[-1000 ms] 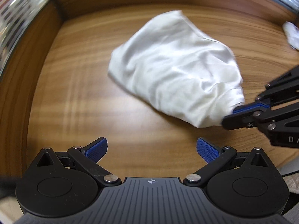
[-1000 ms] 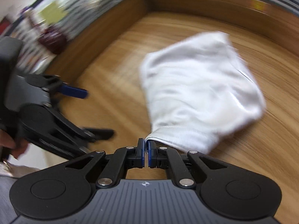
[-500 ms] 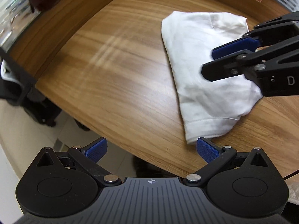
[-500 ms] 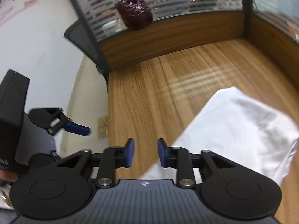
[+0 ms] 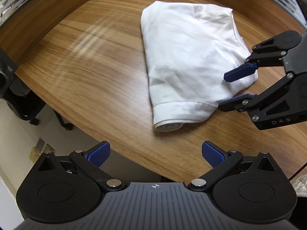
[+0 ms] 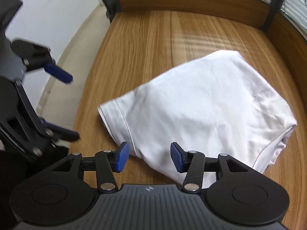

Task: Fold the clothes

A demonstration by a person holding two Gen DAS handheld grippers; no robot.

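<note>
A white garment (image 5: 188, 61), folded into a loose bundle, lies on the wooden table (image 5: 86, 67). Its hemmed end points toward the table's near edge. My right gripper (image 5: 228, 90) hovers at the bundle's right corner with its jaws opening. In the right wrist view the corner of the garment (image 6: 201, 111) shows between the blue pads of my right gripper (image 6: 149, 158), and the pads do not press on it. My left gripper (image 5: 155, 154) stands open over the table's near edge, apart from the cloth, with nothing between its fingers. It also shows at the left as my left gripper (image 6: 67, 106).
A raised wooden wall (image 5: 57, 5) runs round the table's far side, with a dark post (image 6: 274, 5) on it. The table's edge curves close below my left gripper. An office chair's base (image 5: 23, 99) stands on the pale floor at the left.
My right gripper, shut on the garment's corner a second ago, has let go and opened wider. The garment now rests on the table. Both grippers have rolled, and the left drew back to the table's edge.
</note>
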